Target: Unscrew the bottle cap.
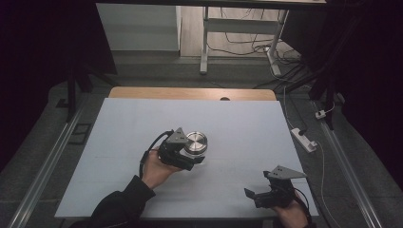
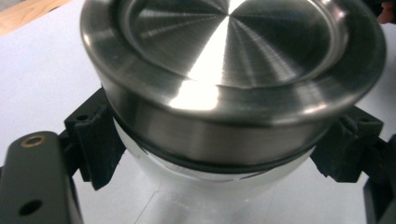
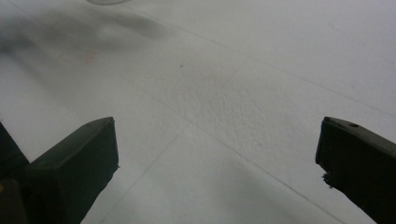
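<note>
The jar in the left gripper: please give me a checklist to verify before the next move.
1. Left gripper shut on the jar, jaws on both sides of it below the lid: ok.
2. Metal lid sits on the jar, black seal ring under it: ok.
3. Lid screwed tight: cannot tell.
4. Jar bottom rests on the table: cannot tell.
5. Right gripper open with nothing between its jaws, ready to take the lid: ok.
6. Right gripper is near the lid: not ok, it is at the table's near edge, apart from the jar.
</note>
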### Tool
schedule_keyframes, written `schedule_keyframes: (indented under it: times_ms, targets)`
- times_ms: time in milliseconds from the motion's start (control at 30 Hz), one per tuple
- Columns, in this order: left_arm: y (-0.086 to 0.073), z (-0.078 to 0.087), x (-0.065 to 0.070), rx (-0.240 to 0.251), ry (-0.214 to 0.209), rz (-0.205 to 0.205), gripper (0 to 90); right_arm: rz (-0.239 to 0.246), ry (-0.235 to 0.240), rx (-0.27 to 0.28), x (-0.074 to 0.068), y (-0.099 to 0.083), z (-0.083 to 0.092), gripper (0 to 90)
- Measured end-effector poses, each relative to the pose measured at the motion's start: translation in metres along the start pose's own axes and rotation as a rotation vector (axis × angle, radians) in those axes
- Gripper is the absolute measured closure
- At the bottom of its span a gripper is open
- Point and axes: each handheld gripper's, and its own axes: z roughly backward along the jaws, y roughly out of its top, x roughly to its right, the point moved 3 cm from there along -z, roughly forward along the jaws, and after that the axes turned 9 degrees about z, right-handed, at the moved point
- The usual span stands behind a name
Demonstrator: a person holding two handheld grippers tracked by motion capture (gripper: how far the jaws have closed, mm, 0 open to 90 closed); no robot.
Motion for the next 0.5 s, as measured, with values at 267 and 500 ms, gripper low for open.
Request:
schedule_keyframes:
  times_ms: [267,500]
  targets:
    - [-0.001,-0.001,0.001,-0.003,-0.006,0.0,15.7,0.035,0.019,0.039,-0.005,0.014,-0.002,0.0]
    - [0.0,0.001,0.002,-0.005,0.008,-0.014,15.8,0.084,0.047,0.079,-0.013,0.034,-0.008,0.0]
